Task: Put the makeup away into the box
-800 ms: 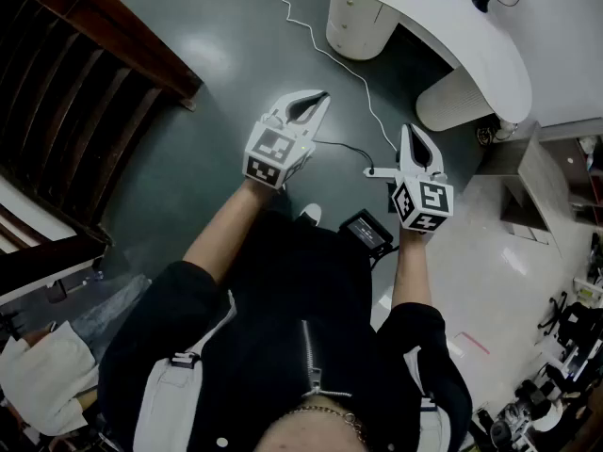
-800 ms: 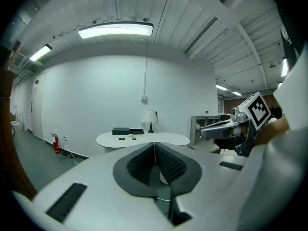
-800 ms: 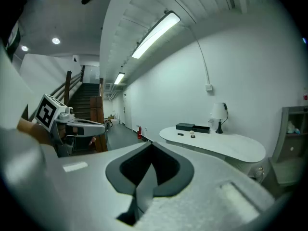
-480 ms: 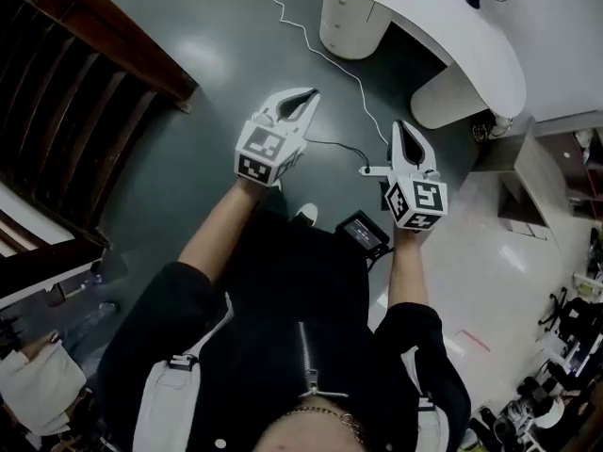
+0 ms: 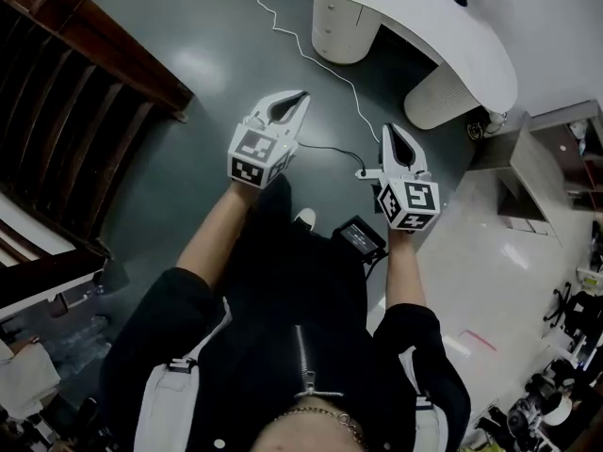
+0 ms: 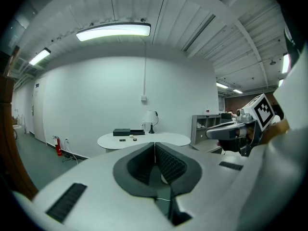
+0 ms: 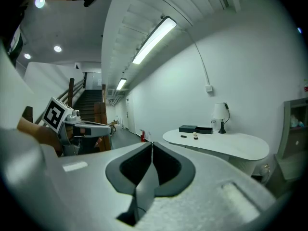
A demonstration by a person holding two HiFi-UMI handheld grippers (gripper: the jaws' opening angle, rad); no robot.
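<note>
You hold both grippers out in front of your chest, side by side and apart, each tipped slightly downward. Your left gripper (image 5: 300,96) is closed, its ribbed pads meeting with nothing between them. Your right gripper (image 5: 389,130) is closed and empty too.

Below them, in the head view, is the dark floor (image 5: 198,149). A small black device (image 5: 361,234) lies near your feet, and a thin white cable (image 5: 300,38) snakes away toward the base of a curved white tabletop (image 5: 476,50). A dark wooden staircase (image 5: 66,111) stands at your left.

Well ahead of both grippers, on that tabletop, sits the black box (image 6: 128,132), toward the wall side. A small lamp (image 6: 150,120) stands just beside it on the right. The makeup (image 6: 131,138) is a few small pieces, too small to tell apart. They lie on the tabletop in front of the box, near it but outside it.

To the right of the tabletop a grey shelf unit (image 6: 204,128) stands near the white wall.
</note>
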